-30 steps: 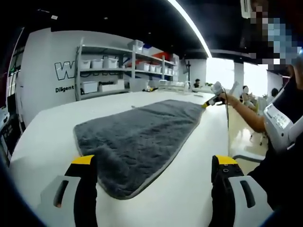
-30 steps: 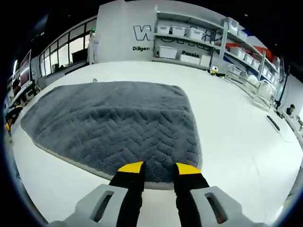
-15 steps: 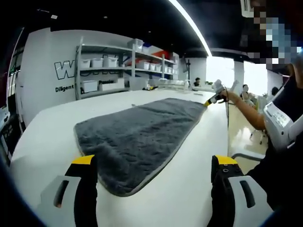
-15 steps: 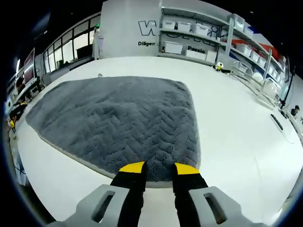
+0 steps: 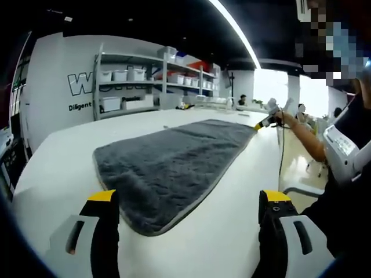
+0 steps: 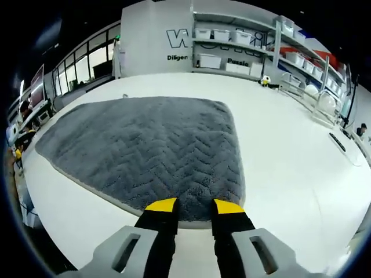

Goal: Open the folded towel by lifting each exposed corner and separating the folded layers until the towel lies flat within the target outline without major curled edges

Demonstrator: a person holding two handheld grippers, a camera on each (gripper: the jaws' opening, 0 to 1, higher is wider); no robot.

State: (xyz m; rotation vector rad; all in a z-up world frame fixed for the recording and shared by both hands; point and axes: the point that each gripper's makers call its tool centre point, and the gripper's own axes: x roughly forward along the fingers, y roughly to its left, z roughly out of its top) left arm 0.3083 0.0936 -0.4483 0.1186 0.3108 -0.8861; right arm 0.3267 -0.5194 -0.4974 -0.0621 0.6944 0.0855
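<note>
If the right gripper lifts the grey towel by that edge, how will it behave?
Probably floppy: the grey towel lies limp and flat on the white table. Its thick ridged pile suggests some weight, so it would likely drag and sag. The right gripper, pinching its near edge, should hold the plush fabric without slipping.

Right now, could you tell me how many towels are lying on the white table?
1. A single grey towel lies spread on the white table, with the right gripper at its near edge; nothing suggests another beneath it, though that cannot be ruled out.
</note>
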